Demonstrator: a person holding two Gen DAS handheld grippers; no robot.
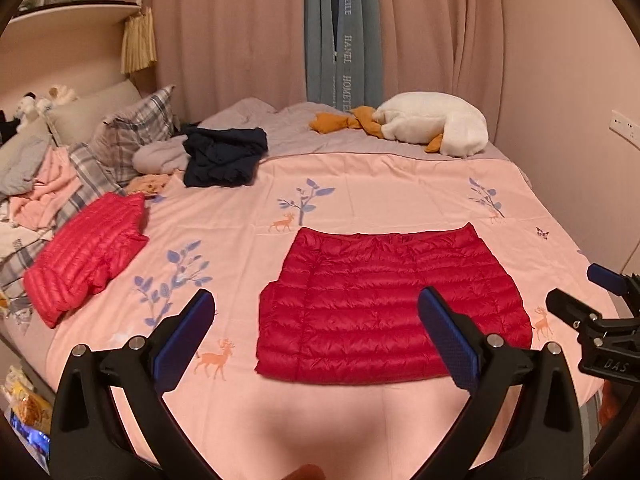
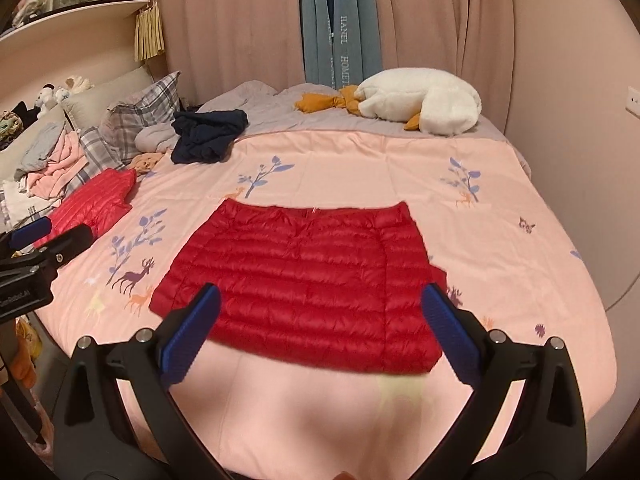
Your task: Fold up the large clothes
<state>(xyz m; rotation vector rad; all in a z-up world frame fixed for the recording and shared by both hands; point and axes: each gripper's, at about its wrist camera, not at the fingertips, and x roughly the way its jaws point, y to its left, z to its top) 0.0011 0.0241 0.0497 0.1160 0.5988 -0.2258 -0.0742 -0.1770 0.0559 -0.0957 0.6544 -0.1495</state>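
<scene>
While hovering above the near edge of the pink bedsheet (image 1: 400, 184), holding both grippers clear of fabric. Left gripper (image 1: 316, 340): fingers standing wide apart, gripping nothing. Right gripper (image 2: 320, 334): fingers likewise spread fully, pinching nothing. Lying flat at centre of the sheet, folded into a squat block: dark red quilted jacket (image 1: 392, 304), just beyond both sets of fingertips at 12 o'clock, touching neither. Sitting at 9 to 10 o'clock of it, well apart: a second, brighter red quilted garment (image 1: 88, 256), folded. Resting at 11 o'clock, farther back: crumpled navy garment (image 1: 224, 156). Lying at 1 o'clock by the curtain (image 1: 240, 28): white plush goose (image 1: 436, 124). Piling up at 10 o'clock: plaid pillows (image 1: 136, 128).
</scene>
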